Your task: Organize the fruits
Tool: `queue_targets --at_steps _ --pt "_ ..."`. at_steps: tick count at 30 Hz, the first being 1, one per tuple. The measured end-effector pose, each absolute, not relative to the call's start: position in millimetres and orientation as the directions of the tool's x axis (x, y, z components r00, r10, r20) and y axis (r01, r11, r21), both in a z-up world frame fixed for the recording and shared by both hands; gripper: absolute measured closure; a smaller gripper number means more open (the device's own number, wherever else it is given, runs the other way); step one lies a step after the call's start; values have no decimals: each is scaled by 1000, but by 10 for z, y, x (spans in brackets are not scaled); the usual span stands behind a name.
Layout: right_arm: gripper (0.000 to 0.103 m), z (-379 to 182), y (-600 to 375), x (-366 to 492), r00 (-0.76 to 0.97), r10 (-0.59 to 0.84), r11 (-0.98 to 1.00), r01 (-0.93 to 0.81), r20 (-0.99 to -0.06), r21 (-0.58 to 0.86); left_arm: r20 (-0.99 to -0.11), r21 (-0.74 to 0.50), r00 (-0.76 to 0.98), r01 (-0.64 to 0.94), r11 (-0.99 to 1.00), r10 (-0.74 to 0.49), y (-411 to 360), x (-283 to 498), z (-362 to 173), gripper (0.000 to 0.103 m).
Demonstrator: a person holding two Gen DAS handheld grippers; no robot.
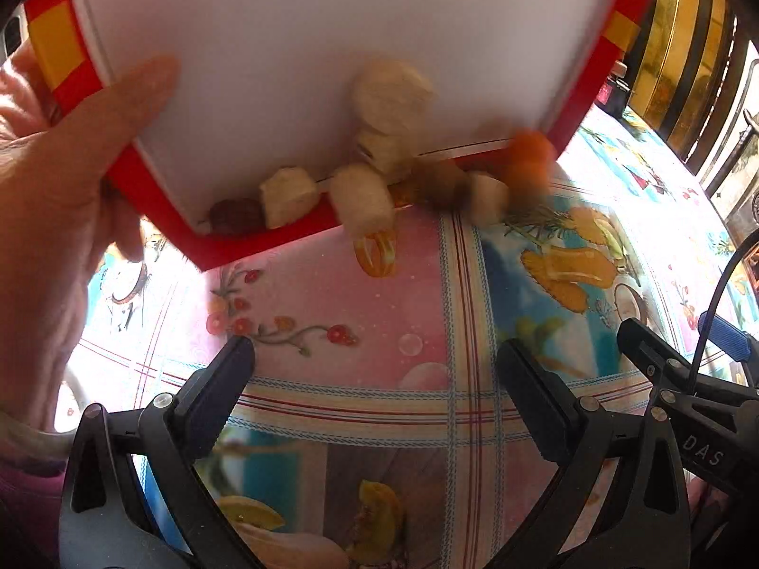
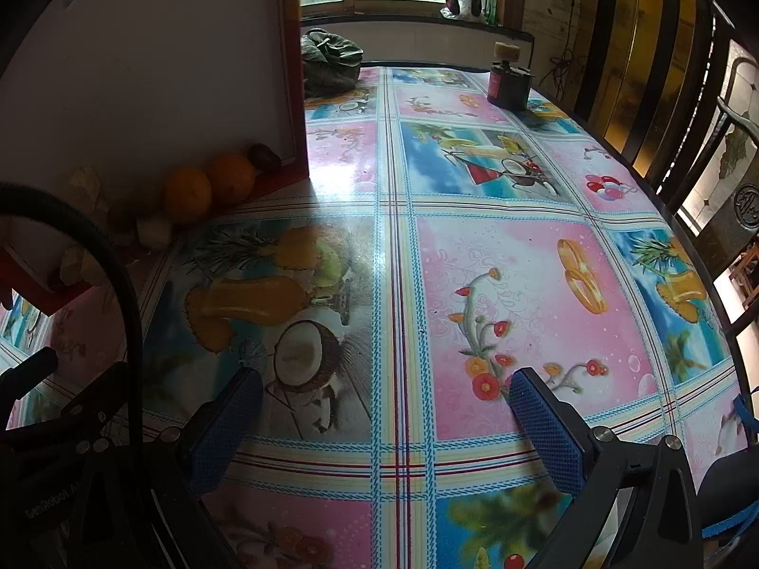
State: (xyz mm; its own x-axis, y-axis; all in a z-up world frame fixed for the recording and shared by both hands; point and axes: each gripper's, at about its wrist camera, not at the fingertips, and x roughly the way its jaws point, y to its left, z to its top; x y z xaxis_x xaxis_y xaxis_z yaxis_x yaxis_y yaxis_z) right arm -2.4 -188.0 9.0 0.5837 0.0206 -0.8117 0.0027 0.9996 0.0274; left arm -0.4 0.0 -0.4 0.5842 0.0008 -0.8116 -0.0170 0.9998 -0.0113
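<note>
A bare hand (image 1: 61,180) tilts a white cutting board with a red rim (image 1: 294,38) above the table. Pale fruit pieces (image 1: 389,95), a dark date-like fruit (image 1: 235,215) and an orange fruit (image 1: 529,151) lie blurred at its lower edge. My left gripper (image 1: 374,355) is open and empty below the board. In the right wrist view the board (image 2: 142,71) stands tilted at the left, with two oranges (image 2: 208,189), a dark fruit (image 2: 264,156) and pale pieces (image 2: 154,230) at its lower rim. My right gripper (image 2: 384,391) is open and empty over the tablecloth.
A patterned tablecloth (image 2: 474,246) covers the table. A dark green bundle (image 2: 329,64) and a dark jar (image 2: 510,83) stand at the far end. Chairs (image 2: 711,151) stand along the right edge. The other gripper (image 1: 673,379) shows at the right of the left wrist view.
</note>
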Motion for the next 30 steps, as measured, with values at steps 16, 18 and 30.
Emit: queue_targets --at_steps 16,18,30 --pt "0 85 -1881 -13 584 21 1000 2 -812 27 -811 -11 585 -17 1000 1 1 29 12 0" --pt "0 86 -1880 -13 584 21 1000 2 -812 27 -811 -11 585 -17 1000 1 0 29 12 0" --pt "0 90 -1876 -12 583 21 1000 2 -812 27 -811 -10 584 -17 1000 1 -1 29 12 0"
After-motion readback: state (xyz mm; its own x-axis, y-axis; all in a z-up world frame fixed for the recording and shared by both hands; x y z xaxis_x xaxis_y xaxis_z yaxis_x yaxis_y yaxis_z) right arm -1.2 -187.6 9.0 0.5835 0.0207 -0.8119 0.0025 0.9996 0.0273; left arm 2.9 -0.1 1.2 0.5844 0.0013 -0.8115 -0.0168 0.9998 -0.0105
